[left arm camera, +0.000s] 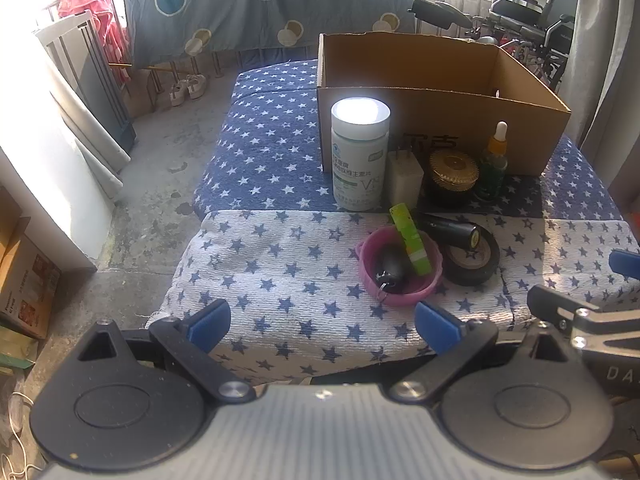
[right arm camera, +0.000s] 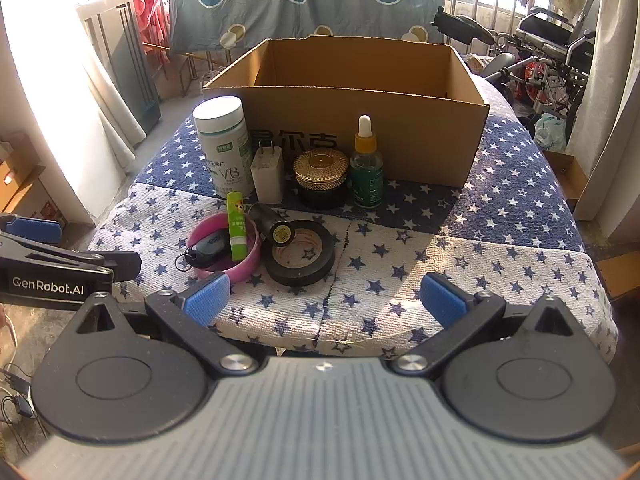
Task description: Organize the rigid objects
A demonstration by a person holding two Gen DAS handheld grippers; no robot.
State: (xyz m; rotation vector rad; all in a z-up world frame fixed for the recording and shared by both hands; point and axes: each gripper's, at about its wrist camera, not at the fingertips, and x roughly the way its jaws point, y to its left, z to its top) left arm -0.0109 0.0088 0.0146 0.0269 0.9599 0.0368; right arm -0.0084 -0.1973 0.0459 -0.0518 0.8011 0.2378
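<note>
Left gripper [left arm camera: 322,322] and right gripper [right arm camera: 324,298] – fingers spread wide, empty; left arm reads "GenRobot.AI"; white bottle [right arm camera: 224,146] marked "VB".

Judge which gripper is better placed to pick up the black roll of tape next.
Right, probably. The black roll of tape lies nearly ahead of the right gripper, just left of centre. From the left gripper it sits farther off to the right. Both jaws stand open and empty.
</note>
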